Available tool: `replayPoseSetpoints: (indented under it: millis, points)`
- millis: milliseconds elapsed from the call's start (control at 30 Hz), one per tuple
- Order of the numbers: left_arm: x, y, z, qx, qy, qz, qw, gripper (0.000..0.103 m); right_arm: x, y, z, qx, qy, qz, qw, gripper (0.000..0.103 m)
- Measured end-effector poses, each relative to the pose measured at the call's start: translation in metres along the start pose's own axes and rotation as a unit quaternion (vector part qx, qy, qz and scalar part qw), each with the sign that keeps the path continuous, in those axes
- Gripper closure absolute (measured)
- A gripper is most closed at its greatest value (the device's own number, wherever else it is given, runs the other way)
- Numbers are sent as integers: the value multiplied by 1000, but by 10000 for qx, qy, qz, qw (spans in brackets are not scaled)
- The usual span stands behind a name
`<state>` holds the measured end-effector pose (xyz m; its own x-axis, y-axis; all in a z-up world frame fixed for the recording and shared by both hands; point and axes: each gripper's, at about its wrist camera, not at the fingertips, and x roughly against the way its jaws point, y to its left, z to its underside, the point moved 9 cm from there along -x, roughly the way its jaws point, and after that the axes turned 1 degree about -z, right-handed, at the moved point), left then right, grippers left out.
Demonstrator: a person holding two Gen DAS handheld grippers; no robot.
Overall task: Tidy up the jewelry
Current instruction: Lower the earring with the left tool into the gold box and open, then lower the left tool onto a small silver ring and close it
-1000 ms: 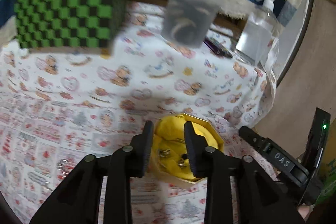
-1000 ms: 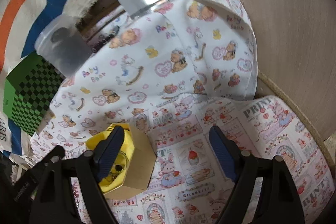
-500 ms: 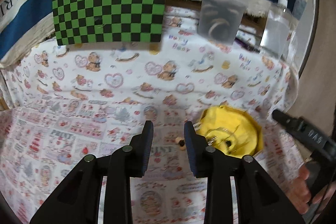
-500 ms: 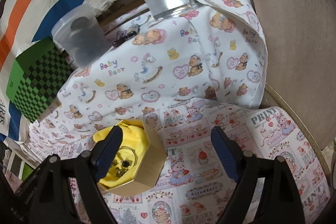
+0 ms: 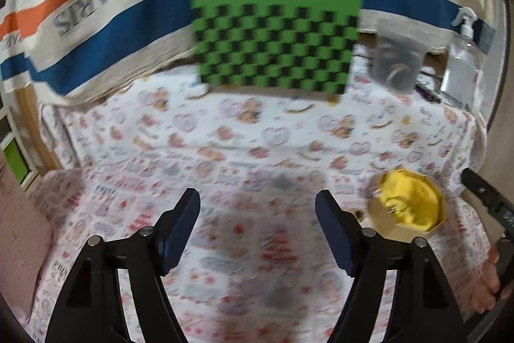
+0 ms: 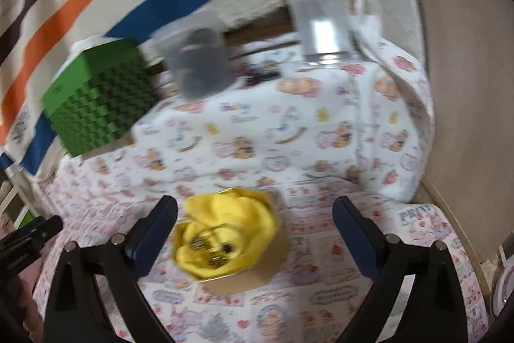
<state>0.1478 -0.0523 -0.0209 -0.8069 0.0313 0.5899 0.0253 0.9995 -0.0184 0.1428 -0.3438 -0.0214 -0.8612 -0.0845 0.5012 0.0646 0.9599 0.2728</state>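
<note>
My left tool (image 5: 257, 208) has just been opening its jaws; they stand well apart over the printed cloth (image 5: 257, 156) with nothing between them. My right tool (image 6: 253, 214) has just been opening too and is about as wide as it goes, gripping nothing. The gold box (image 6: 257, 272) sits low in the gap between the right tool's fingers, nearer the left finger (image 6: 154, 227), and neither finger presses on it.

The gold box is the landmark here. It stands on the cloth-covered table and is lined with yellow fabric (image 6: 231, 221); several small metal pieces of jewelry (image 6: 212, 249) lie in the hollow of that fabric, too blurred to tell apart. In the left wrist view the same box (image 5: 406, 208) lies to the right of my left tool, just beyond its right finger, and a small dark bit (image 5: 359, 215) lies on the cloth just left of the box.

Behind the box, at the back of the table, stands a frosted plastic cup (image 5: 398, 60). Left of the cup is a green checkered box (image 5: 276, 34), and right of it a clear pump bottle (image 5: 462, 60). A striped cloth (image 5: 96, 5) hangs behind them all.
</note>
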Motion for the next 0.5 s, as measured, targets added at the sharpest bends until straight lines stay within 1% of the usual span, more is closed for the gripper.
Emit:
replayPoseSetpoints:
  millis: [33,133,200,267,300,333,367,467,500]
  points:
    - [-2,6,4,22,60,-30,10000,28,1,7,1,81,3,-73,9999,4]
    - [-12,16,18,87,380,-109,9992,28,3,23,7,281,48,-274,9992,3]
    - [-22,20,29,92,687,-164,9975,28,3,30,10,417,48,-270,9988,3]
    - [-30,21,41,74,933,-122,9955,29,2,34,13,508,68,-260,9983,3]
    - [-34,20,46,50,1045,-117,9944,33,2,35,14,515,79,-265,9983,3]
    - [-38,20,52,11,1189,-150,9928,40,1,36,15,523,101,-283,9982,3]
    - [-41,20,56,-19,1288,-161,9915,43,0,36,15,527,115,-289,9981,3]
    - [-47,17,67,-36,1465,-84,9892,53,-1,37,17,556,138,-259,9980,3]
    - [-48,15,70,-78,1514,-77,9884,58,-2,37,18,563,148,-252,9980,3]
